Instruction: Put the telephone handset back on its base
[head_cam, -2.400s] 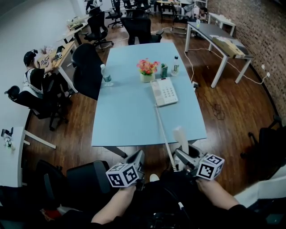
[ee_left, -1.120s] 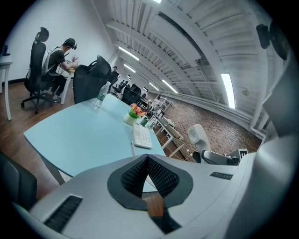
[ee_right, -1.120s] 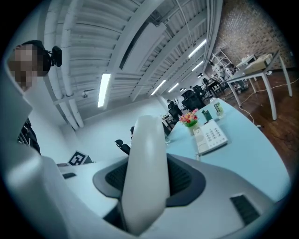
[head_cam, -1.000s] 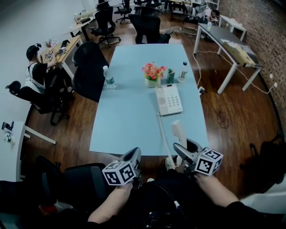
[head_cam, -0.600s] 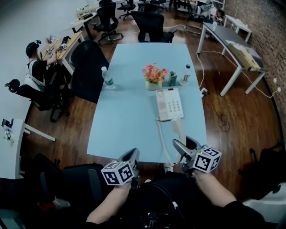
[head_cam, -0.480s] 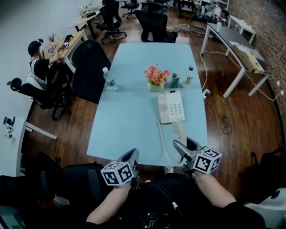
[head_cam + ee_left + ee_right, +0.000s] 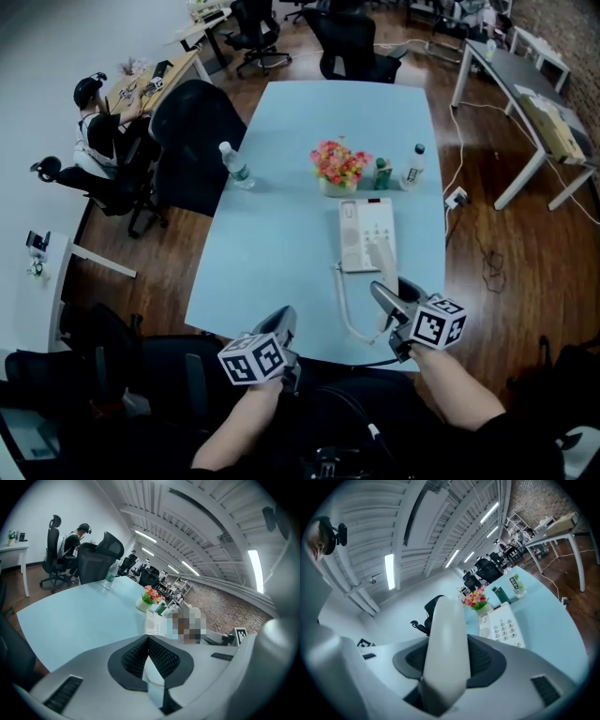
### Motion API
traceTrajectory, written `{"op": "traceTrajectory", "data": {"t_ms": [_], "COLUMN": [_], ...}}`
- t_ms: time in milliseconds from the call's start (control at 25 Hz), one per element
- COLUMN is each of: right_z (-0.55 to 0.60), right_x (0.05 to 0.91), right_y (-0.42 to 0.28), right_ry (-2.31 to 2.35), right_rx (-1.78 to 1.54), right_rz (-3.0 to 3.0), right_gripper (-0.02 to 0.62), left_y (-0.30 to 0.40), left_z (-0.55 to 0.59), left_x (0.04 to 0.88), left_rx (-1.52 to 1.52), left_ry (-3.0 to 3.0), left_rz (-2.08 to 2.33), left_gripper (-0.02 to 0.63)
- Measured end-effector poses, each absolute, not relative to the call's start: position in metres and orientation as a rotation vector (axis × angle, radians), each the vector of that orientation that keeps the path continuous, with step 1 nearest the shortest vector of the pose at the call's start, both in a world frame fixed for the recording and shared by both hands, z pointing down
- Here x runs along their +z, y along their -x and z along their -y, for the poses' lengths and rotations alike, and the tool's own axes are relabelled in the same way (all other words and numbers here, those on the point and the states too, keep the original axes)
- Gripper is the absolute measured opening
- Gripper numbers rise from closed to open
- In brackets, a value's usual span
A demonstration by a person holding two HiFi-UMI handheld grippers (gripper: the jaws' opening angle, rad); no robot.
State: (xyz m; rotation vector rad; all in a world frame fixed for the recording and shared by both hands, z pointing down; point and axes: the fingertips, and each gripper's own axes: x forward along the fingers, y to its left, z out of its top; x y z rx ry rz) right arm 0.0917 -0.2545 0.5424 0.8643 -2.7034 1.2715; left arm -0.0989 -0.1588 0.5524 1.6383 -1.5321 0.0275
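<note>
The white telephone base (image 7: 367,234) lies on the light blue table (image 7: 272,244), keypad up, just in front of the flowers. My right gripper (image 7: 396,292) is shut on the white handset (image 7: 381,264), which sticks forward so its far end hangs over the base's near edge. In the right gripper view the handset (image 7: 446,644) stands between both pads, with the base (image 7: 504,628) beyond it. A coiled cord (image 7: 345,305) runs from the base's near left corner back toward me. My left gripper (image 7: 285,321) hovers at the table's near edge, shut and empty; in its own view the left gripper (image 7: 148,639) has its tips touching.
A pot of pink flowers (image 7: 341,169), a green can (image 7: 382,173) and a small bottle (image 7: 412,167) stand behind the base. A water bottle (image 7: 234,167) is near the left edge. Black chairs (image 7: 192,136) flank the table; a person (image 7: 96,131) sits at a desk on the left.
I have come closer to the table. My right gripper has carried the handset forward from the table's near edge until it reaches the base. The left gripper stays shut by the near edge.
</note>
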Motion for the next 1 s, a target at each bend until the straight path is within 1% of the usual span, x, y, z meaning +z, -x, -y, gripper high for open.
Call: {"op": "traceTrajectory", "data": {"t_ms": [240, 440, 720, 1000], "right_z": [0.286, 0.317, 0.383, 0.402], "right_x": [0.560, 0.591, 0.639, 0.670], "right_y": [-0.075, -0.047, -0.019, -0.005], "right_ry": [-0.990, -1.168, -1.390, -1.478], "right_rx": [1.239, 1.201, 1.018, 0.921], "right_rz": [2.622, 2.499, 2.284, 2.086], "right_gripper": [0.227, 0.227, 0.227, 0.227], "left_y": [0.103, 0.129, 0.172, 0.202], "left_z": [0.179, 0.182, 0.213, 0.230], "left_x": [0.559, 0.564, 0.570, 0.574], "left_rx": [0.108, 0.180, 0.137, 0.097], "left_ry": [-1.687, -1.743, -1.764, -1.745], "left_rz": [1.468, 1.392, 1.341, 1.330], "left_gripper": [0.000, 0.000, 0.000, 0.000]}}
